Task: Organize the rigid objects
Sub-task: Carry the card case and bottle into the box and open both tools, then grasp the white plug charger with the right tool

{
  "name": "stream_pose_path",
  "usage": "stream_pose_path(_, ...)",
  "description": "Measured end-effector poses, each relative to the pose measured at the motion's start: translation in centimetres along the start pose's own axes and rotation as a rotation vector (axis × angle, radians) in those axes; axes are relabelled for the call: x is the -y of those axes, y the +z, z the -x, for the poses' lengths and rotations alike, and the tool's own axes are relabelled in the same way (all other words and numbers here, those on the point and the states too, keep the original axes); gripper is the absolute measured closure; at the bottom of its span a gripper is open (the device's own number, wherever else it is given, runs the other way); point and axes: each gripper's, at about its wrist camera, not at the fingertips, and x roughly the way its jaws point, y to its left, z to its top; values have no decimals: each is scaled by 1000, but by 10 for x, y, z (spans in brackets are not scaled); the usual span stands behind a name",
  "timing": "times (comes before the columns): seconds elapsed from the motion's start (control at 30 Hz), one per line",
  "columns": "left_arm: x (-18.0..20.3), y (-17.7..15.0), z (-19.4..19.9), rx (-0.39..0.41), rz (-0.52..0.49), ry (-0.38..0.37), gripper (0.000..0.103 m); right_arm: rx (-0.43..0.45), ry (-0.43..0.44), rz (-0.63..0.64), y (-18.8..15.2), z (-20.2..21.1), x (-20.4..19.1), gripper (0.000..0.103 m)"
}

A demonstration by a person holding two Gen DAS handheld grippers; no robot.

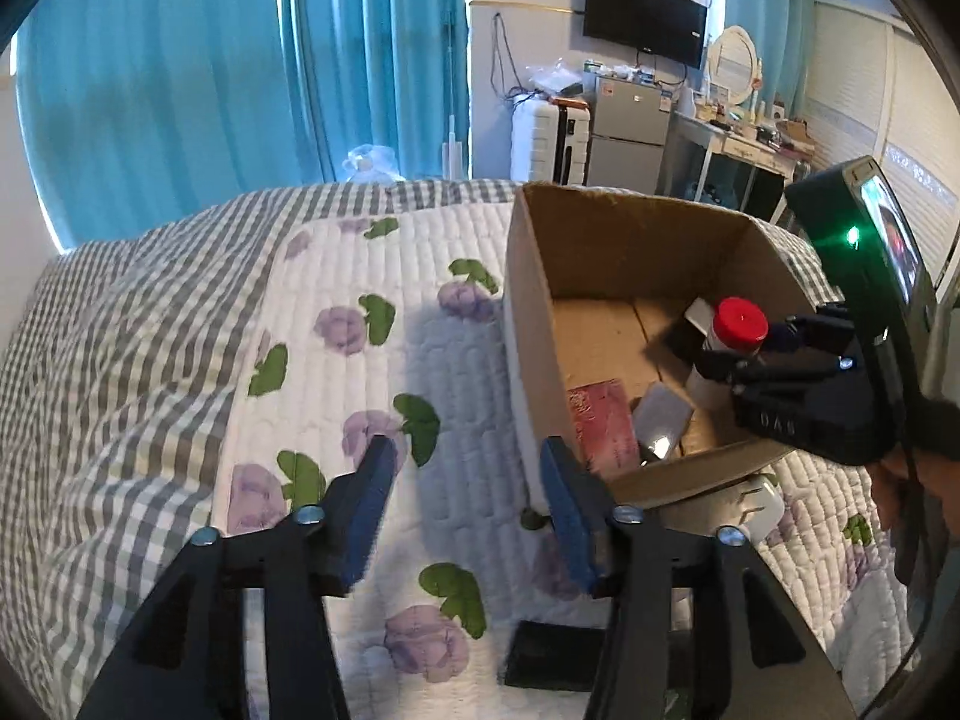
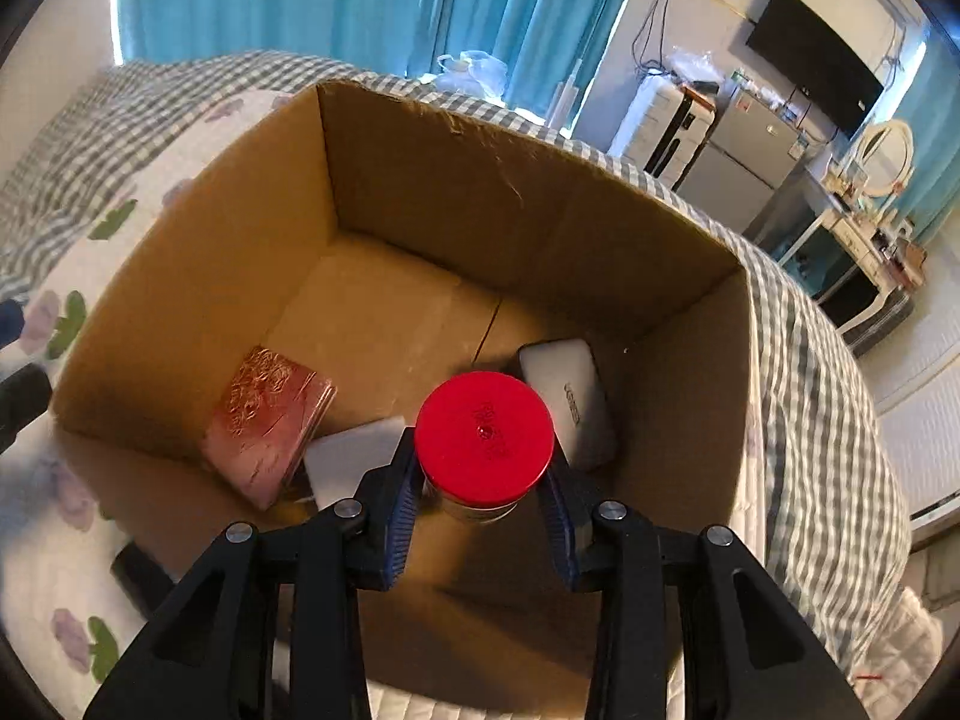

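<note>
An open cardboard box (image 2: 480, 180) stands on the bed; it also shows in the left wrist view (image 1: 540, 324). My right gripper (image 2: 483, 483) is shut on a red-lidded jar (image 2: 485, 431) and holds it upright inside the box; the jar shows in the left wrist view (image 1: 739, 324) with the right gripper (image 1: 780, 366) around it. On the box floor lie a pink book (image 2: 267, 423), a flat white item (image 2: 354, 459) and a white case (image 2: 570, 399). My left gripper (image 1: 468, 510) is open and empty above the quilt, left of the box.
A floral quilt (image 1: 360, 360) covers the bed over a grey checked sheet (image 1: 120, 330). A black flat object (image 1: 555, 657) and a white item (image 1: 759, 507) lie on the quilt near the box's front. Blue curtains, a fridge and a desk stand behind.
</note>
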Motion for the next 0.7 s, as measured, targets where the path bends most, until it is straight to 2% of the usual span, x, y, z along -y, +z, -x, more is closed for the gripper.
stream_pose_path(0.03, -2, -3, -1, 2, 4, 3, 34, 1, 22, -11, 2, -2, 0, 65)
stream_pose_path(0.07, -3, -6, -3, 6, 7, 12, 28, 7, 33, -27, 3, -2, 1, 51)
stream_pose_path(0.1, -4, -8, -3, 6, 6, 17, 26, 22, 38, -42, 5, 0, 2, 31)
stream_pose_path(0.13, -5, -9, -4, 1, 2, 24, 25, 41, 37, -52, 6, 4, 3, 27)
stream_pose_path(0.27, -2, -14, -4, 7, -6, 32, 11, 127, 49, -74, 9, 29, 7, 26)
stream_pose_path(0.43, 7, -22, 0, 6, -19, 9, 9, 211, 70, -112, -1, 70, 18, 19)
stream_pose_path(0.57, 20, -36, 1, -18, -37, 12, 8, 254, 63, -143, -30, 101, 30, 16)
stream_pose_path(0.7, 37, -47, 0, -37, -55, 9, 8, 239, 52, -174, -70, 106, 42, 16)
